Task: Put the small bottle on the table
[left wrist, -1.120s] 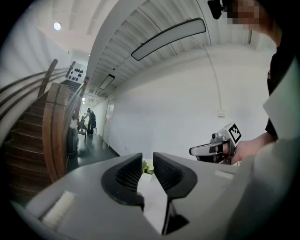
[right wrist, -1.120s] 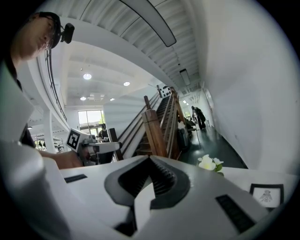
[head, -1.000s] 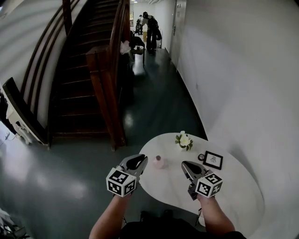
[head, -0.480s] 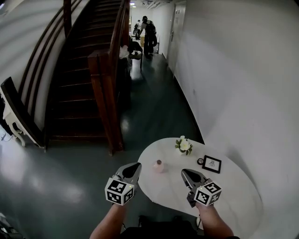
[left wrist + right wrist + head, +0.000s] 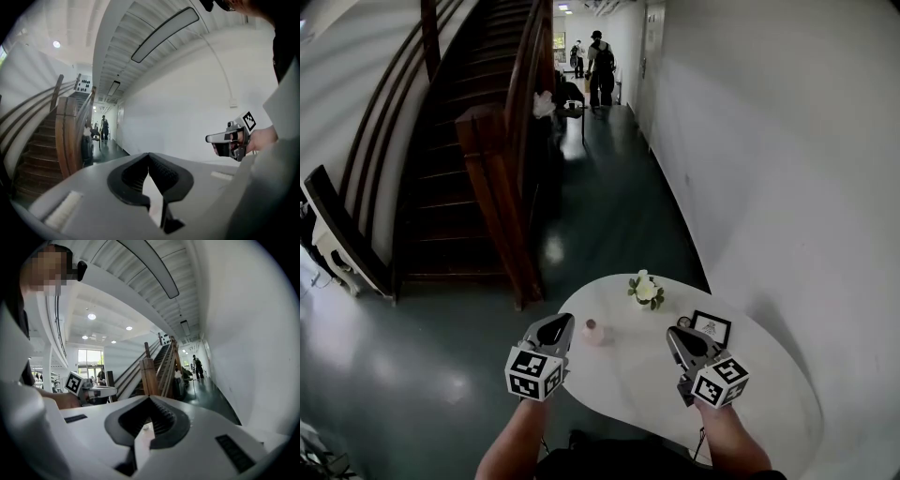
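The small pink bottle (image 5: 592,332) stands upright on the white oval table (image 5: 652,380), near its left edge. My left gripper (image 5: 560,323) hangs just left of the bottle, a little apart from it, over the table's rim. Its jaws are shut with nothing between them, as the left gripper view (image 5: 149,155) also shows. My right gripper (image 5: 678,335) is over the table's middle, to the right of the bottle, shut and empty (image 5: 150,398). Each gripper shows in the other's view: the right gripper (image 5: 229,140), the left gripper (image 5: 93,391).
A small vase of white flowers (image 5: 645,289) and a black picture frame (image 5: 711,328) stand on the table's far side. A wooden staircase (image 5: 478,141) rises at the left. A person (image 5: 601,70) stands far down the dark-floored corridor. A white wall runs along the right.
The left gripper has come away from the bottle, which stays standing on the table. Both grippers have drawn back slightly and the head view has shifted.
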Demonstrator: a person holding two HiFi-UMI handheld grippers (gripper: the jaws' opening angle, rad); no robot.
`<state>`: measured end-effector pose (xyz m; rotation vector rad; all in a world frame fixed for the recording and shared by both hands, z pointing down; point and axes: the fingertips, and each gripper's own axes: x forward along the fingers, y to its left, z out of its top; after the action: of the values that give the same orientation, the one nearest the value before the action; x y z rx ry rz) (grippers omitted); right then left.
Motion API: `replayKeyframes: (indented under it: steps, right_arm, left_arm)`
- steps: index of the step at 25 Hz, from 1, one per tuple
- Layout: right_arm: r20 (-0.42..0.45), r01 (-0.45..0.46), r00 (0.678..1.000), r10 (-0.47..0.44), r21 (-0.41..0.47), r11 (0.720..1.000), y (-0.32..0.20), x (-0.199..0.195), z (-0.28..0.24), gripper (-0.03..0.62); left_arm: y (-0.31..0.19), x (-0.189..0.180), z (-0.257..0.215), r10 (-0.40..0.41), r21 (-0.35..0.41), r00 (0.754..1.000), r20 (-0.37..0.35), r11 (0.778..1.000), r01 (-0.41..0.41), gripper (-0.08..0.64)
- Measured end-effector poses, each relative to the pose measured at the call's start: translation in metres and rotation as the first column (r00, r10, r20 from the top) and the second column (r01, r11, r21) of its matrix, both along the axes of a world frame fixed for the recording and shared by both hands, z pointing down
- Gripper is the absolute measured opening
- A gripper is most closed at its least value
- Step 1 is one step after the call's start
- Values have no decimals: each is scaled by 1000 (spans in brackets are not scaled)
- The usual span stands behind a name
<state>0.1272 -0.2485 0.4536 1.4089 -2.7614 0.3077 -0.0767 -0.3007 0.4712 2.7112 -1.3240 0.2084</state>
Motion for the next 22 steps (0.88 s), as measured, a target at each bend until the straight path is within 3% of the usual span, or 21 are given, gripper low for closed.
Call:
replayKeyframes:
  steps: [8, 11, 15, 19, 22]
  right_arm:
    - [-10, -28, 1000, 29, 44, 999, 4, 65, -10, 9]
    - [-15, -10, 1000, 11, 45, 999, 7, 70, -10, 9]
    - [-22, 18, 1000, -17, 50, 999, 10, 67, -14, 9]
    - [-21, 38, 999, -37, 54, 998, 9, 60, -16, 9]
    - [-20, 53, 998, -52, 59, 997, 9, 52, -18, 9]
  left_arm:
    - [5, 64, -15, 8, 91, 998, 65, 996, -14, 12]
    - [11, 82, -27, 55, 120, 998, 20, 991, -57, 12]
    - [16, 96, -32, 113, 94, 993, -18, 989, -111, 11]
    - [15, 88, -30, 103, 44, 989, -110, 994, -99, 11]
    - [14, 77, -25, 86, 39, 992, -91, 996, -83, 11]
